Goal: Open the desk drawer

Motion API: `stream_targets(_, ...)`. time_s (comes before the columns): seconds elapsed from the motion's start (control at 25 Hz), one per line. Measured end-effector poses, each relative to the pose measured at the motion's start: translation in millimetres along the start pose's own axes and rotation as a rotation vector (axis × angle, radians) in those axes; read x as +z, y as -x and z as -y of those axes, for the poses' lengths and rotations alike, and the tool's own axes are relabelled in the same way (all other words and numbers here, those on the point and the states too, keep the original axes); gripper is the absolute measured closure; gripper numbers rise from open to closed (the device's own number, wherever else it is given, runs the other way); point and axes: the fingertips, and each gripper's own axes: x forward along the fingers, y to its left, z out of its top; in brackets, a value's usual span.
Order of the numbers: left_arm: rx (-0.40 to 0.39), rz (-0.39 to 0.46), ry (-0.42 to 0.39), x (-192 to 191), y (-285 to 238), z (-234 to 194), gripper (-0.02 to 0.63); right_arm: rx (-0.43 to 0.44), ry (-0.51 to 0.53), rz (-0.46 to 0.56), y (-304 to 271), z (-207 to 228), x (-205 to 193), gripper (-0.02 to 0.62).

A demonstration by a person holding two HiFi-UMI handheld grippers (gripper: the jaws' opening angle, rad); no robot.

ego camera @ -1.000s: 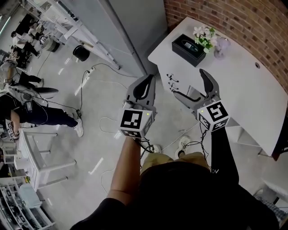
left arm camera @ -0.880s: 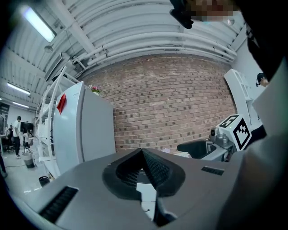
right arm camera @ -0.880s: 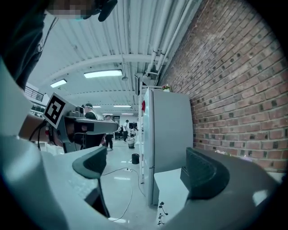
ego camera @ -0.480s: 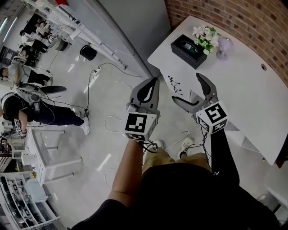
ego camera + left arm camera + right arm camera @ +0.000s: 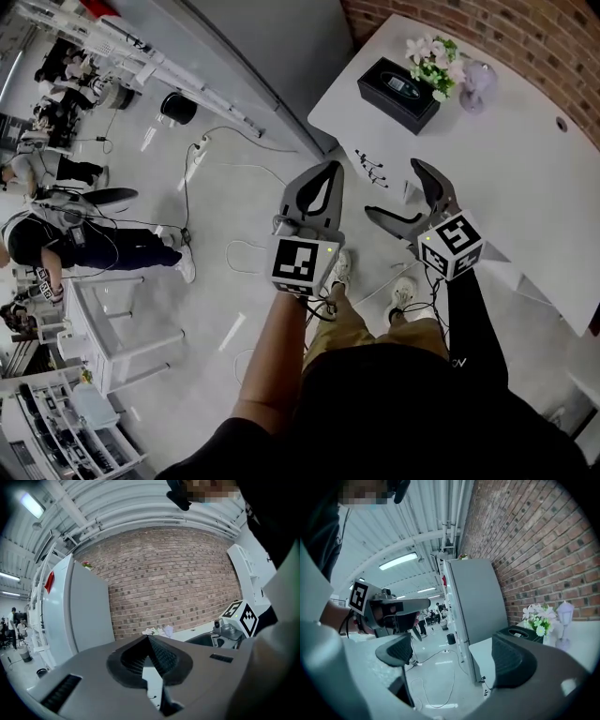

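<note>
Both hang by the desk's (image 5: 525,178) near edge: left gripper (image 5: 323,183) pinched together on nothing, right gripper (image 5: 394,190) spread wide, holding nothing.

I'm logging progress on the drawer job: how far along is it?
Nothing looks done yet. In hand: the left tongs, shut and empty, and the right tongs, open and empty, hang in the air near the white desk, touching nothing. Left: reach the desk's front, grip the drawer and pull it out.
</note>
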Motion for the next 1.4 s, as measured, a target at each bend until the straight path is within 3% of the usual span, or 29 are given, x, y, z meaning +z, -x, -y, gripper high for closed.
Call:
stream_targets(0.48, -0.192, -0.048, -0.032, -50, -41, -45, 0.597, -0.104, -0.169, 0.004, -68, 6, -47, 0.057)
stream_targets(0.76, -0.329, -0.033, -0.054, -91, -60, -45, 0.597, -0.188, -0.303, -0.04, -89, 3, -120, 0.066)
stream_targets(0.88, -0.359, -0.043, -0.013, -118, -71, -48, 0.597, -0.201, -0.425, -0.02, -104, 11, -156, 0.075)
stream_targets(0.92, -0.377, -0.047, -0.012, -127, -76, -46, 0.597, -0.201, -0.476, -0.007, -108, 16, -169, 0.106)
stream_targets(1.0, -0.433, -0.055, -0.072, -144, -85, -40, 0.597, -0.219, -0.557, 0.023, -116, 30, -196, 0.176)
stream_targets(1.08, -0.473, -0.06, -0.123, -163, -93, -39, 0.597, -0.261, -0.619, 0.049, -123, 46, -224, 0.176)
stream_targets(1.4, -0.484, -0.071, 0.036, -205, -121, -49, 0.597, -0.405, -0.842, 0.207, -146, 110, -277, 0.176)
